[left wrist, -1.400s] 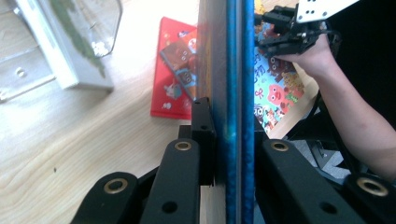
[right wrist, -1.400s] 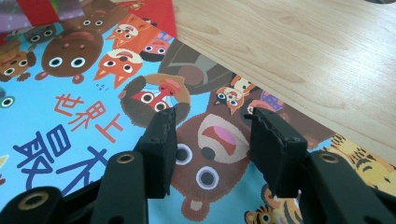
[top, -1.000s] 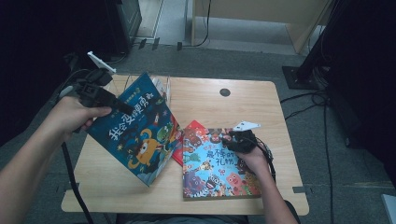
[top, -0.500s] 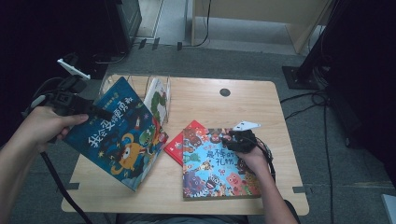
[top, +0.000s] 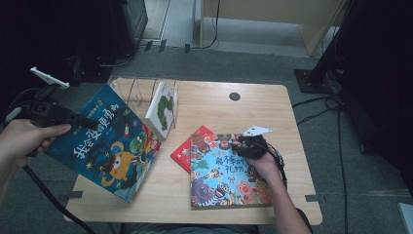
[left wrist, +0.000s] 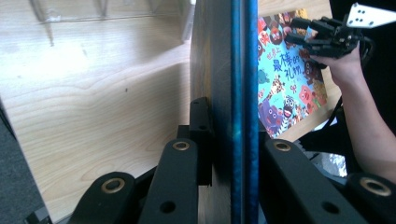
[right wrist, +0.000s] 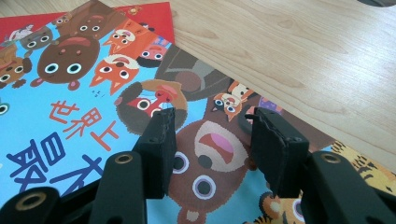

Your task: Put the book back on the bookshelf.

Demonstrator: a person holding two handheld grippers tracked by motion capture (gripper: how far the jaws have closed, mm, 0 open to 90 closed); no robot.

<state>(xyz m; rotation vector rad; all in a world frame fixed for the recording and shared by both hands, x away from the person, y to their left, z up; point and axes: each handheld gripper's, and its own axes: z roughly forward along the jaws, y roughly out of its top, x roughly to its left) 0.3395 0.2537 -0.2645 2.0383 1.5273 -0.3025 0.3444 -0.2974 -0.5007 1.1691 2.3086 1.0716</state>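
Observation:
A blue picture book with a cartoon monster on its cover hangs tilted over the table's left edge. My left gripper is shut on its upper edge. In the left gripper view the book's spine runs upright between the two jaws of that gripper. A colourful animal book lies flat at the front right, on top of a red book. My right gripper rests at its top edge. In the right gripper view its jaws stand open over the cover, with nothing between them.
A clear wire book rack stands at the table's back left, with a white book upright in it. The wooden table has a round cable hole near its far edge. Cables trail across the floor to the right.
My left hand has carried the blue book leftward, away from the rack, so it now overhangs the table's left edge. The right gripper and the flat books have stayed put.

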